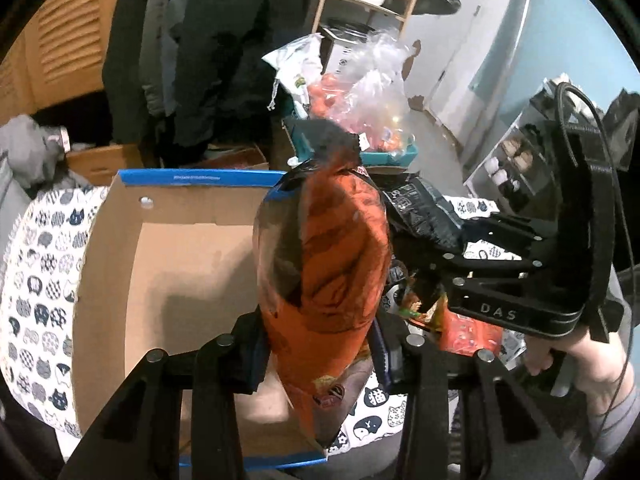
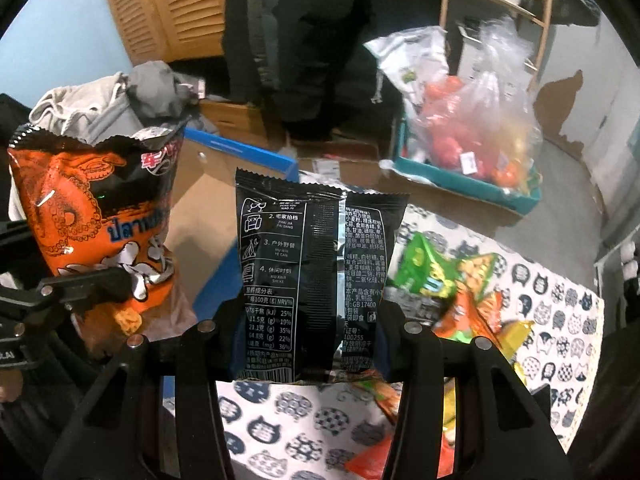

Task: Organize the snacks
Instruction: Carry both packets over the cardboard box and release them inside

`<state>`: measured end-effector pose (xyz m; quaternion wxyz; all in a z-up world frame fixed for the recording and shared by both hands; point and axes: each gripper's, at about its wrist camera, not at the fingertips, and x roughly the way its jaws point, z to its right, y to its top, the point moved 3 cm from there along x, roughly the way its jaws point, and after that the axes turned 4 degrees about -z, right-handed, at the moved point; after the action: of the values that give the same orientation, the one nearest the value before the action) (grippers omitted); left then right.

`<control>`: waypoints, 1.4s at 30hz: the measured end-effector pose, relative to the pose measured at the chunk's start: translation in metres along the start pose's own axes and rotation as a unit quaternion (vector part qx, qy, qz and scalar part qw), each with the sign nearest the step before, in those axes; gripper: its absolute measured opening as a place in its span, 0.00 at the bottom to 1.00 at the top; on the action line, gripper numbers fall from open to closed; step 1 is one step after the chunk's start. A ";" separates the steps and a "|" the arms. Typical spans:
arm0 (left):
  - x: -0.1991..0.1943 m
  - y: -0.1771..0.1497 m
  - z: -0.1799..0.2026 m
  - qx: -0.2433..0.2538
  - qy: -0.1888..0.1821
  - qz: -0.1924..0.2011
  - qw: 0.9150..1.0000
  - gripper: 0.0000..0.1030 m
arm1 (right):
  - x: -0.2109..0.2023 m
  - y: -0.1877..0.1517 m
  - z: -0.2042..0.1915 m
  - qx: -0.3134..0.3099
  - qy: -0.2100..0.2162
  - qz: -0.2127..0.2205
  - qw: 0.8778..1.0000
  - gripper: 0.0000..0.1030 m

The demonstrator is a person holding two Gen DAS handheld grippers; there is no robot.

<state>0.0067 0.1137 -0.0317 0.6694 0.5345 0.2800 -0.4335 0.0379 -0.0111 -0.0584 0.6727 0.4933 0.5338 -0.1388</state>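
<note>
My left gripper (image 1: 320, 344) is shut on an orange snack bag with an octopus print (image 1: 324, 264) and holds it upright over the right edge of an open cardboard box (image 1: 168, 264). The same orange bag (image 2: 100, 216) shows at the left of the right wrist view, with the left gripper's finger across its lower part. My right gripper (image 2: 308, 344) is shut on a black snack packet (image 2: 312, 280) and holds it upright above the cat-print cloth (image 2: 552, 320). In the left wrist view the black packet (image 1: 420, 212) sits right of the orange bag.
Several loose snack packets, green and orange (image 2: 452, 280), lie on the cloth to the right. A teal bin (image 2: 468, 184) with plastic-bagged goods stands behind. The box has a blue rim (image 1: 200, 178). Clothes pile (image 2: 120, 100) and a wooden shelf (image 2: 500, 0) stand at the back.
</note>
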 end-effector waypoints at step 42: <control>0.004 -0.025 -0.116 -0.038 0.227 -0.042 0.972 0.39 | 0.064 0.034 -0.111 -0.068 0.048 -0.048 0.995 0.47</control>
<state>-0.0028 0.2219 -0.0785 0.5893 0.5809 0.4633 -0.3171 0.0232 0.1170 -0.0896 0.6706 0.4268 0.5966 -0.1103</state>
